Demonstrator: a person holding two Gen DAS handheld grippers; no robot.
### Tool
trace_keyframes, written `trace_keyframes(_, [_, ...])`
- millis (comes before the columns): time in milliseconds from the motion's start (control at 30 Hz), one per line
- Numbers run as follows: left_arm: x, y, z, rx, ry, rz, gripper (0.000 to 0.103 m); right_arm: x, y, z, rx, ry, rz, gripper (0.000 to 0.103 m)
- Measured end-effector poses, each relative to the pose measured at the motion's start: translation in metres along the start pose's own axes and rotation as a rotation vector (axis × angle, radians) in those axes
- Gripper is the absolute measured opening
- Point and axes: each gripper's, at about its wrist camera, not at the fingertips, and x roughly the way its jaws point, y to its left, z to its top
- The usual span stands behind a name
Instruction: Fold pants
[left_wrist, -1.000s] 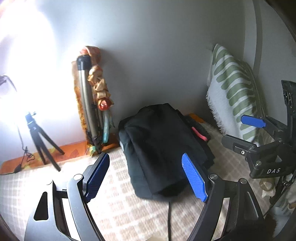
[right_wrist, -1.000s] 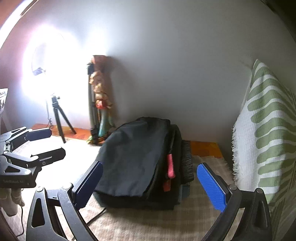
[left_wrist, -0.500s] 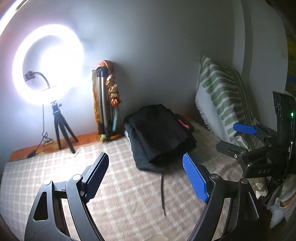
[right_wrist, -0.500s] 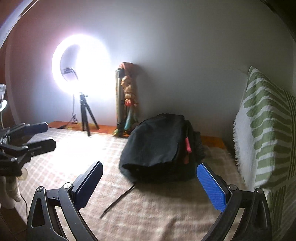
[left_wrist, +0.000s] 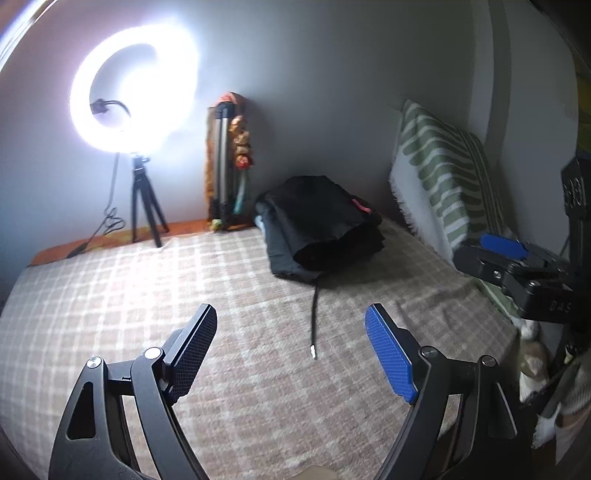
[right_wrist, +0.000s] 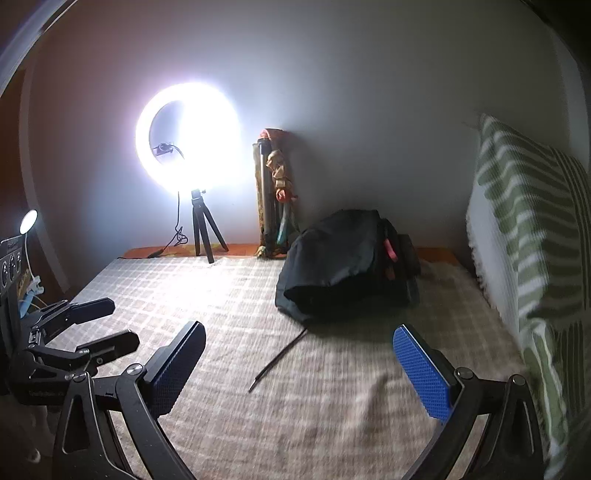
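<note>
Left wrist view shows your pants (left_wrist: 317, 218) folded in a dark pile at the far end of the bed (left_wrist: 147, 295), by the wall. Both your left hand-held gripper (left_wrist: 291, 350) and right hand-held gripper (right_wrist: 299, 365) are wide open and empty. Folding looks done.

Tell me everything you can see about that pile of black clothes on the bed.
The pile of black clothes is a folded stack of dark, matte fabric resting on the checked bedspread near the wall, between the tripod bundle and the green-striped pillow. Its top layer is smooth and drapes over the front edge. Red-pink trim shows on its right side. A thin black drawstring trails from under the pile across the bedspread. Neither gripper touches it.
</note>
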Motion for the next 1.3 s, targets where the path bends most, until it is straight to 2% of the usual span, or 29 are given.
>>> trace_keyframes(300, [-0.015,0.006,-0.014,-0.052,0.000,0.015,0.083,-0.012,0.004,-0.027,0.065,0.010,-0.005,0.103])
trace_keyframes(767, [-0.028,0.005,-0.011,-0.057,-0.032,0.042,0.083,-0.020,0.008,-0.028,0.063,0.006,-0.016,0.103])
trace_keyframes(900, [-0.031,0.005,-0.010,-0.058,-0.041,0.042,0.089,-0.020,0.009,-0.029,0.061,0.010,-0.015,0.103])
trace_keyframes(1167, [-0.035,0.006,-0.009,-0.073,-0.044,0.054,0.089,-0.018,0.009,-0.031,0.062,0.015,-0.014,0.103])
trace_keyframes(1267, [-0.034,0.007,-0.008,-0.084,-0.040,0.062,0.099,-0.017,0.010,-0.031,0.059,0.015,-0.014,0.103])
trace_keyframes(1300, [-0.035,0.008,-0.008,-0.089,-0.045,0.057,0.099,-0.018,0.010,-0.032,0.059,0.016,-0.016,0.103])
